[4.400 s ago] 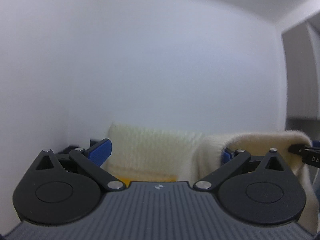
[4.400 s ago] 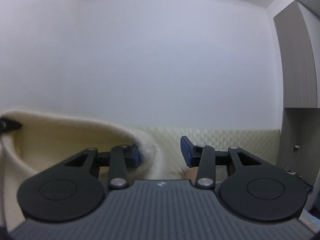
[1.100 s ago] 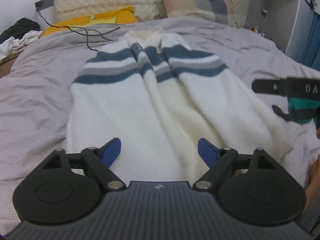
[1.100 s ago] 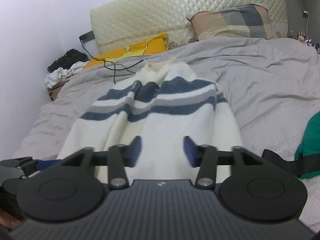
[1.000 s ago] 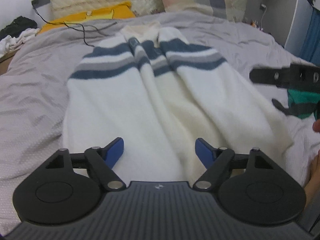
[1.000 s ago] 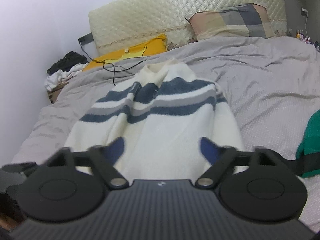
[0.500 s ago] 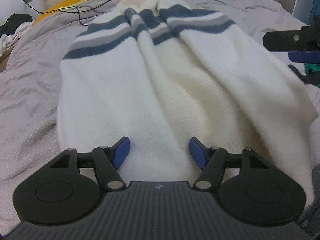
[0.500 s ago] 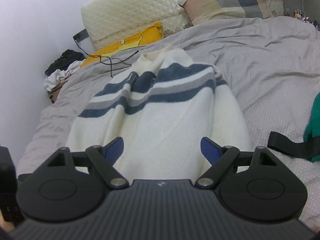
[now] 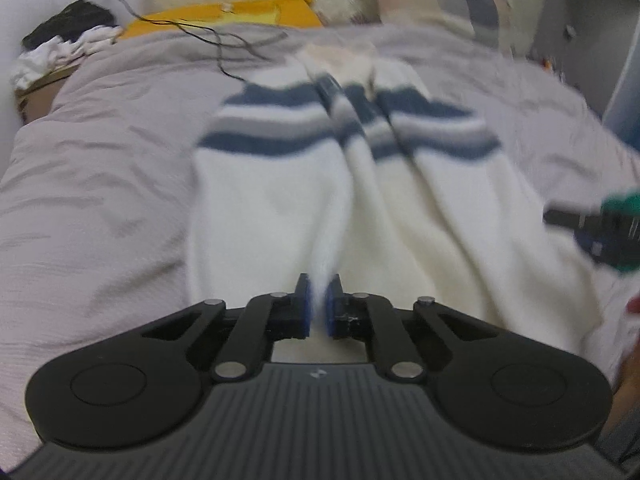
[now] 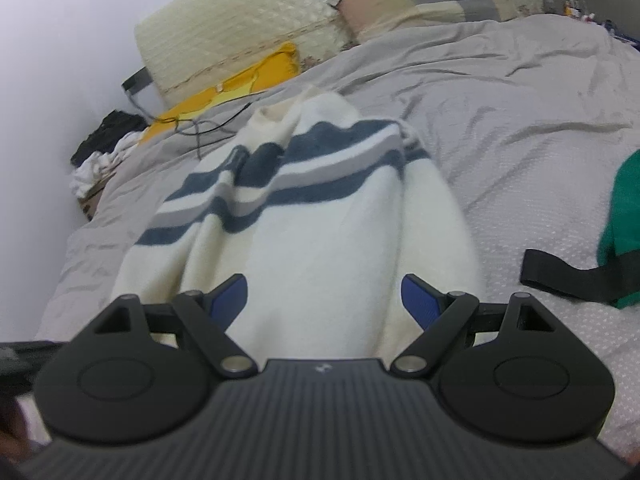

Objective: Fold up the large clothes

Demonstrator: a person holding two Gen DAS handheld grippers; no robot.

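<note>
A cream sweater (image 9: 304, 200) with navy and grey chest stripes lies lengthwise on the grey bed, collar far, hem near. My left gripper (image 9: 317, 304) is shut on a pinch of the sweater's near hem, and the cloth rises in a ridge from its blue pads. The sweater also shows in the right wrist view (image 10: 320, 248). My right gripper (image 10: 322, 300) is open, its blue fingers spread wide just over the near part of the sweater, holding nothing.
The grey bedspread (image 10: 520, 120) surrounds the sweater. A yellow pillow (image 9: 224, 16) and a black cable (image 9: 224, 52) lie near the quilted headboard (image 10: 240, 16). A plaid pillow (image 10: 420, 0) is at far right. A green garment (image 10: 620, 220) with a black strap (image 10: 560, 272) lies right.
My left gripper has closed on the sweater's near hem and pulled it up into a ridge. My right gripper stays open and has tilted.
</note>
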